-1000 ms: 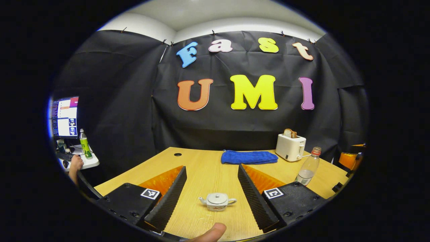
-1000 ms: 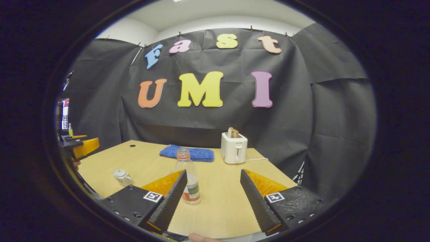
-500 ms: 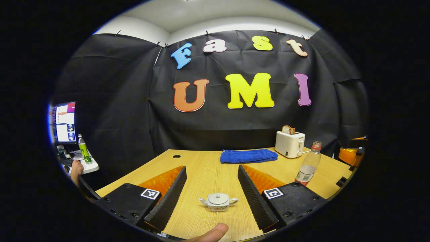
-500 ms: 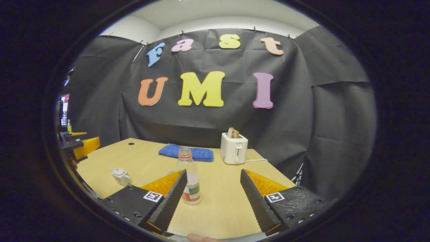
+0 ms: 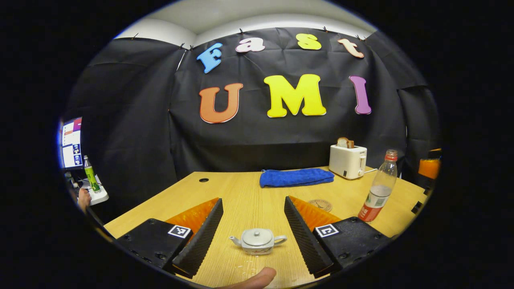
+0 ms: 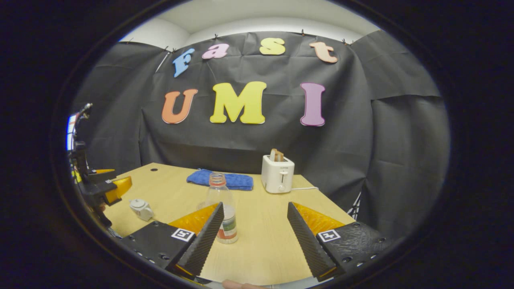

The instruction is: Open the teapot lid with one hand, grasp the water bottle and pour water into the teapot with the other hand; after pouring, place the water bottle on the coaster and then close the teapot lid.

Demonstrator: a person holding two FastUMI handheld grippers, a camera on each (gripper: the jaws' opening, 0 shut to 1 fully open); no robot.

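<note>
**Inspector A:** While the left claw (image 5: 253,218) stands with its jaws wide apart and holding nothing, what lies between them?

**Inspector B:** The teapot (image 5: 258,241), upright on the table (image 5: 241,192), lid (image 5: 257,236) seated. It sits in the gap, clear of both fingers (image 5: 200,237), spout to the view's left, handle to the right. A thumb tip (image 5: 257,279) shows at the bottom edge of the left gripper view.

**Inspector A:** Farther out from that claw?

**Inspector B:** A coaster (image 5: 320,205) lies flat just past the right-hand finger, nothing on it. The bottle (image 5: 378,186) stands upright to the right, well apart from the teapot, uncapped and partly filled. At the back are a blue towel (image 5: 296,177) and a toaster (image 5: 347,161) with bread in it. Off the table to the left there is a monitor (image 5: 70,143) and a green bottle (image 5: 90,174).

**Inspector A:** The right claw (image 6: 255,220)?

**Inspector B:** Jaws also wide, gripping nothing. In the right gripper view the bottle (image 6: 222,208) stands just beyond the left-hand finger, partly hidden by it; contact cannot be judged. The teapot (image 6: 140,208) is far left, near the left claw (image 6: 105,188).
</note>
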